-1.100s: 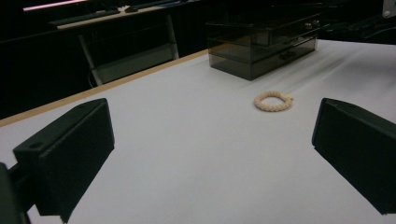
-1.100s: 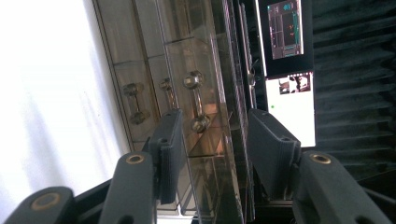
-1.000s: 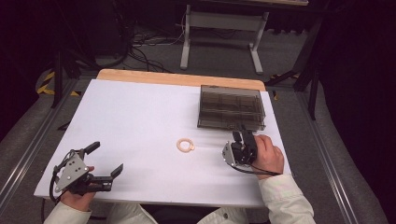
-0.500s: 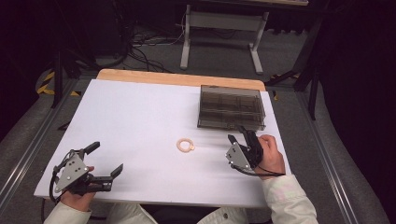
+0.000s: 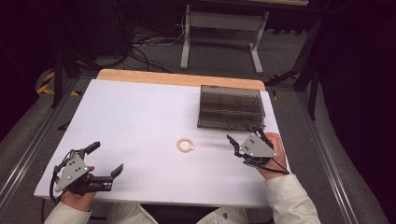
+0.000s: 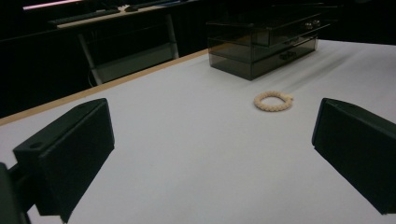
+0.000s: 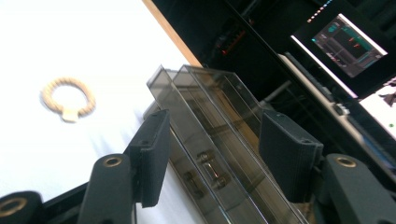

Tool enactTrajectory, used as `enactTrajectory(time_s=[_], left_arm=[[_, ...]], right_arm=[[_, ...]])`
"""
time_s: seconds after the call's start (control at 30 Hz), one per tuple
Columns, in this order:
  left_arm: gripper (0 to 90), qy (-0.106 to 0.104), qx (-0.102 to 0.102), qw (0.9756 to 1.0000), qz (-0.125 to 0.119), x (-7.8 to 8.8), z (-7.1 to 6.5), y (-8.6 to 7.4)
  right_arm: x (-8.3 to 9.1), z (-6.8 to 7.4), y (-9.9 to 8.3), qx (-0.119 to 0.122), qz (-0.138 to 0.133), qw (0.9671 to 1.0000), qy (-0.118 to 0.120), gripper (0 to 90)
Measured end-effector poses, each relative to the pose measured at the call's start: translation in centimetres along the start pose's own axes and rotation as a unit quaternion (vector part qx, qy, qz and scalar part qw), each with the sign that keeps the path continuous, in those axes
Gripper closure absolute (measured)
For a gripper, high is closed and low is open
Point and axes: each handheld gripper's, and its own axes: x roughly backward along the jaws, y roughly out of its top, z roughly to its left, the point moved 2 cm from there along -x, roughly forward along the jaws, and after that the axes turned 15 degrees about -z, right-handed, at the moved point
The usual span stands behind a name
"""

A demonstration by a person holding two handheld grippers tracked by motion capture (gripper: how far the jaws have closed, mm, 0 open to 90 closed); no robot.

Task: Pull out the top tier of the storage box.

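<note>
The work in hand looks like the approach to the smoky drawer box, which stands at the far right of the white counter. The right gripper is lifted off the counter just near of the box, and its jaws have just been opening; they now stand part spread with nothing between them. In the right gripper view the box's front faces the jaws, with small metal drawer pulls showing between them, all drawers shut as far as can be told.

The beaded bracelet lies flat on the counter, left of the right gripper and near of the box, touched by nothing. The left gripper rests at the near left corner, well apart from both things, its jaws spread wide and empty.

By my reading, the next move calls for lining the right jaws up on one drawer pull, closing on it and drawing it toward the near edge. The pulls are small, so the aim must be fine, and the light box may slide unless steadied.
</note>
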Motion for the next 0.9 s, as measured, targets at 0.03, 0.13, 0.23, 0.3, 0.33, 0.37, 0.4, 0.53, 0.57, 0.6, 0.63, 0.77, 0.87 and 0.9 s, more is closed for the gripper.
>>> enactTrajectory(time_s=[0.03,0.13,0.23,0.3,0.33,0.37,0.4,0.53,0.57,0.6,0.63,0.77,0.87,0.9], left_arm=[[0.1,0.000,0.001,1.0000,0.000,0.0,0.0,0.0],[0.1,0.000,0.001,1.0000,0.000,0.0,0.0,0.0],[0.1,0.000,0.001,1.0000,0.000,0.0,0.0,0.0],[0.1,0.000,0.001,1.0000,-0.001,0.0,0.0,0.0],[0.1,0.000,0.001,1.0000,-0.001,0.0,0.0,0.0],[0.1,0.000,0.002,1.0000,-0.001,0.0,0.0,0.0],[0.1,0.000,0.002,1.0000,-0.001,0.0,0.0,0.0],[0.1,-0.009,-0.005,0.9999,0.001,-0.1,0.0,0.0],[0.1,-0.009,-0.005,0.9999,0.001,-0.1,0.0,0.0],[0.1,-0.009,-0.005,0.9999,0.001,-0.1,0.0,0.0],[0.1,-0.010,-0.005,0.9999,0.002,-0.1,0.0,0.0],[0.1,-0.001,0.000,1.0000,-0.001,0.0,0.0,0.0],[0.1,-0.002,0.000,1.0000,0.000,0.0,0.0,0.0],[0.1,-0.009,-0.005,0.9999,0.000,-0.1,0.1,0.0]], right_arm=[[0.1,-0.3,0.1,-0.013,-0.003,0.9999,0.004,44.4],[0.3,-0.9,0.3,-0.038,-0.010,0.9991,0.018,44.3],[0.3,-1.7,0.4,-0.069,-0.022,0.9966,0.039,42.9],[0.3,-2.1,0.4,-0.086,-0.026,0.9949,0.047,42.4],[0.3,-2.4,0.4,-0.095,-0.027,0.9938,0.051,41.9],[0.3,-2.6,0.4,-0.101,-0.029,0.9930,0.054,41.8],[0.3,-2.6,0.4,-0.101,-0.029,0.9930,0.054,41.8],[0.3,-3.2,0.4,-0.145,-0.032,0.9864,0.070,41.6],[0.2,-3.3,0.4,-0.156,-0.034,0.9844,0.074,41.5],[0.2,-3.4,0.4,-0.167,-0.037,0.9823,0.077,41.3],[0.2,-3.5,0.4,-0.176,-0.038,0.9804,0.079,41.2],[0.3,-4.0,0.3,-0.205,-0.041,0.9748,0.079,41.1],[0.2,-4.3,0.4,-0.213,-0.043,0.9727,0.080,40.9],[0.1,-4.5,0.4,-0.215,-0.042,0.9723,0.081,40.9]])
